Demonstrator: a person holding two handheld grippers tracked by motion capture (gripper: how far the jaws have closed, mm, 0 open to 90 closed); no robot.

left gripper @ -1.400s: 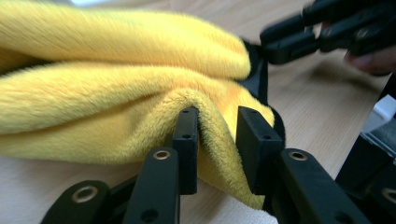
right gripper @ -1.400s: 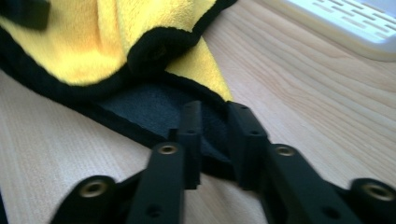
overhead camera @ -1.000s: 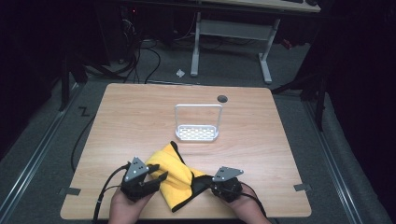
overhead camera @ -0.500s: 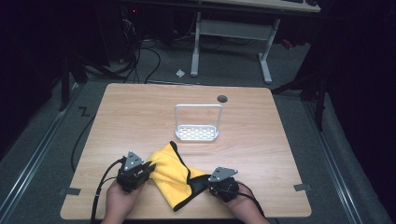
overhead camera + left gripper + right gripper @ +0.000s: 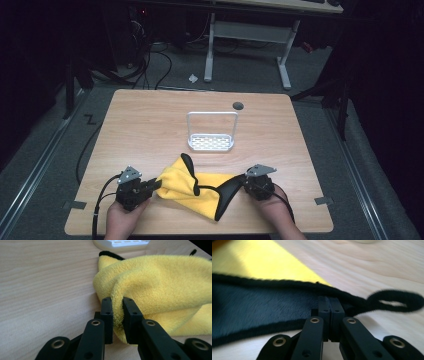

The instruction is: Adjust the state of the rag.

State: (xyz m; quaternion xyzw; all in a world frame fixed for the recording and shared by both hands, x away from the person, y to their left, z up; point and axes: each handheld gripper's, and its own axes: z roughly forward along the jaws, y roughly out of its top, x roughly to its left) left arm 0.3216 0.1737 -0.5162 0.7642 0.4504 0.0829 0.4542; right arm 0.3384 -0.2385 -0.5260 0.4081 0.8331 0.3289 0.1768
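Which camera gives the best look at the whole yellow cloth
The high view: the yellow cloth lies whole between both grippers. The left gripper view shows a fluffy yellow fold pinched in its jaws; the right gripper view shows its black side, trim and hanging loop.

I'm working in what looks like a lab: a bare wooden worktop (image 5: 150,125) on grey carpet, cables (image 5: 150,65) and a desk frame (image 5: 250,35) beyond my tongs.

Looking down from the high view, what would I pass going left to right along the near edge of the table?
Left gripper → yellow cloth → the cloth's black corner → right gripper, each gripper pinching an end of the cloth.
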